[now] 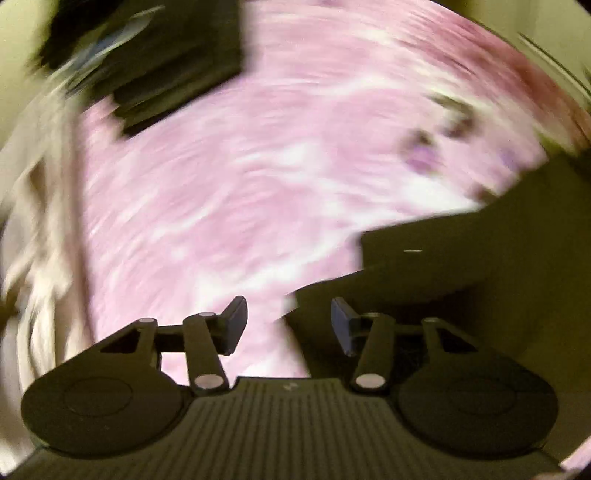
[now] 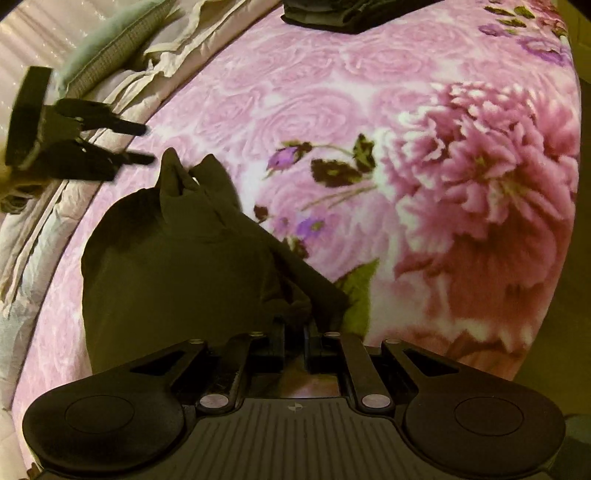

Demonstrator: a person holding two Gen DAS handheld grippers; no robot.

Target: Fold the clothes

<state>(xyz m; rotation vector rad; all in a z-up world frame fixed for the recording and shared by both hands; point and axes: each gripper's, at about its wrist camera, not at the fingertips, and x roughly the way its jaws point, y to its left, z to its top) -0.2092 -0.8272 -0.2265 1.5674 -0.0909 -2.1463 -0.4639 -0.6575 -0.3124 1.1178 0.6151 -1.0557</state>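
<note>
A dark olive garment (image 2: 177, 266) lies bunched on the pink floral bedspread (image 2: 424, 184). My right gripper (image 2: 294, 332) is shut on a fold of it at the near edge. In the blurred left wrist view my left gripper (image 1: 289, 325) is open with nothing between its fingers, and the same dark garment (image 1: 461, 266) fills the lower right beside it. The left gripper (image 2: 142, 144) also shows at the far left of the right wrist view, above the bed's edge and apart from the garment.
A stack of dark folded clothes (image 2: 351, 13) sits at the far end of the bed, seen also as a dark stack (image 1: 177, 74). Beige rumpled bedding (image 2: 122, 85) and a grey-green pillow (image 2: 110, 40) line the left side. The bed's edge falls off at right.
</note>
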